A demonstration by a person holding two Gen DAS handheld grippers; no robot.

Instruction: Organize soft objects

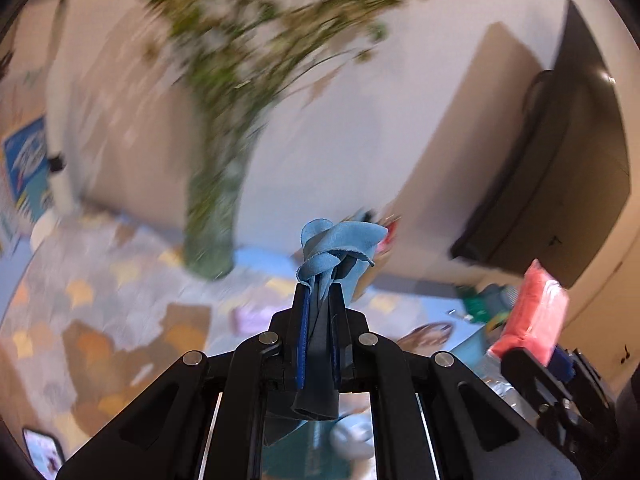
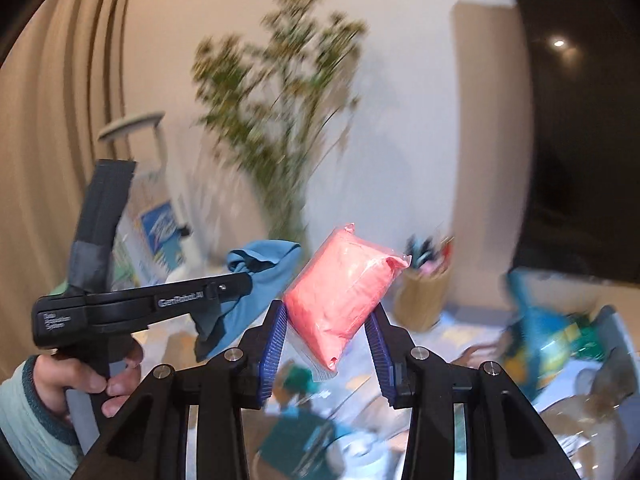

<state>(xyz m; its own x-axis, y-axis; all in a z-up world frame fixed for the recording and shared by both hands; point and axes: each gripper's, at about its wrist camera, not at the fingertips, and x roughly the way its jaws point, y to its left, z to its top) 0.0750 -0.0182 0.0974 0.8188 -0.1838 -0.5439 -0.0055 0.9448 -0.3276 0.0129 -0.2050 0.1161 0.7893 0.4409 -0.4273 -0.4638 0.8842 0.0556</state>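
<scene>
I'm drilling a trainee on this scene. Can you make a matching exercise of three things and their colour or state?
Things:
1. cloth
2. wrapped packet
3. left gripper

States:
A. pink, between the right gripper's blue pads
B. shut
C. blue, bunched and hanging

Pairs: 1-C, 2-A, 3-B

The tall green plant (image 1: 224, 128) at twelve o'clock is all smeary, and the table (image 1: 100, 312) things below are too blurry to tell.
</scene>
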